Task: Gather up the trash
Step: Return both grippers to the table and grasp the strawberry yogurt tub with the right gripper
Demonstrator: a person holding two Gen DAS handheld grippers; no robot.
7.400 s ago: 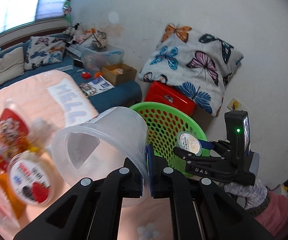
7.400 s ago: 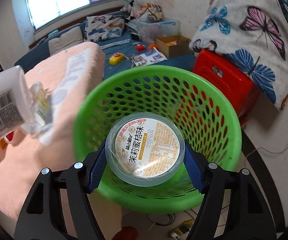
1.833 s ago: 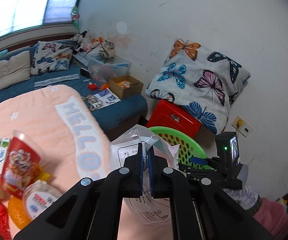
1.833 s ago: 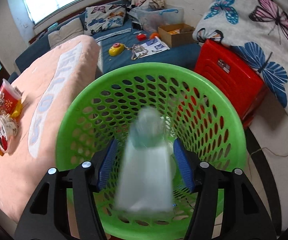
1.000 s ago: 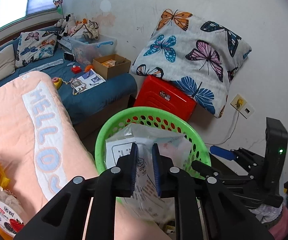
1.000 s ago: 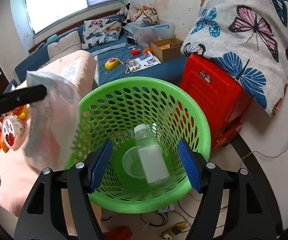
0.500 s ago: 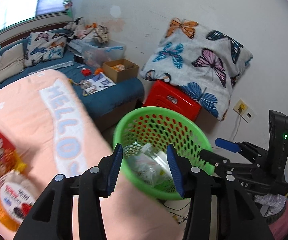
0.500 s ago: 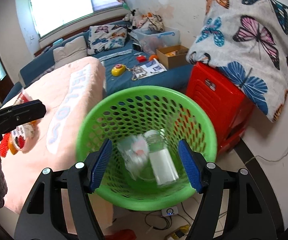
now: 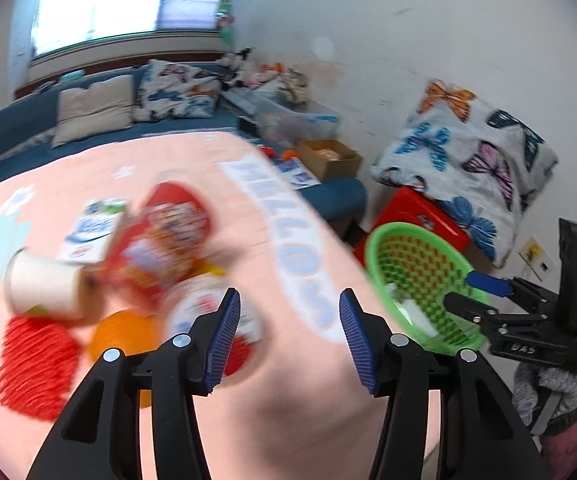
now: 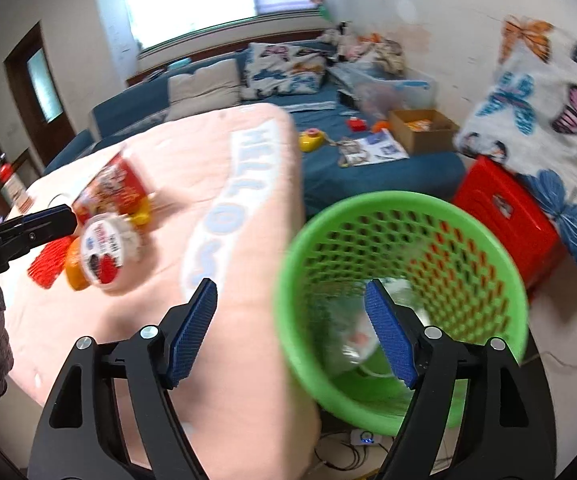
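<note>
A green basket [image 10: 404,292] stands beside the pink table and holds a bottle, a cup and a plastic bag [image 10: 352,336]; it also shows in the left wrist view [image 9: 420,276]. My left gripper [image 9: 288,336] is open and empty above the pink tablecloth [image 9: 288,392]. Trash lies to its left: a red snack cup [image 9: 160,236], a round lidded cup [image 9: 204,312], a white cup [image 9: 44,284], an orange piece [image 9: 120,332], a red net [image 9: 36,364]. My right gripper [image 10: 292,332] is open and empty at the basket's left rim.
A red crate [image 10: 504,208] and a butterfly pillow [image 10: 548,112] stand behind the basket. A blue sofa [image 10: 328,152] with a cardboard box [image 10: 420,128] and papers lies beyond the table. A milk carton [image 9: 92,228] lies on the cloth.
My left gripper let the plastic bag drop into the basket, opened wide and swung left toward the trash on the table. My right gripper shifted left, off the basket's middle.
</note>
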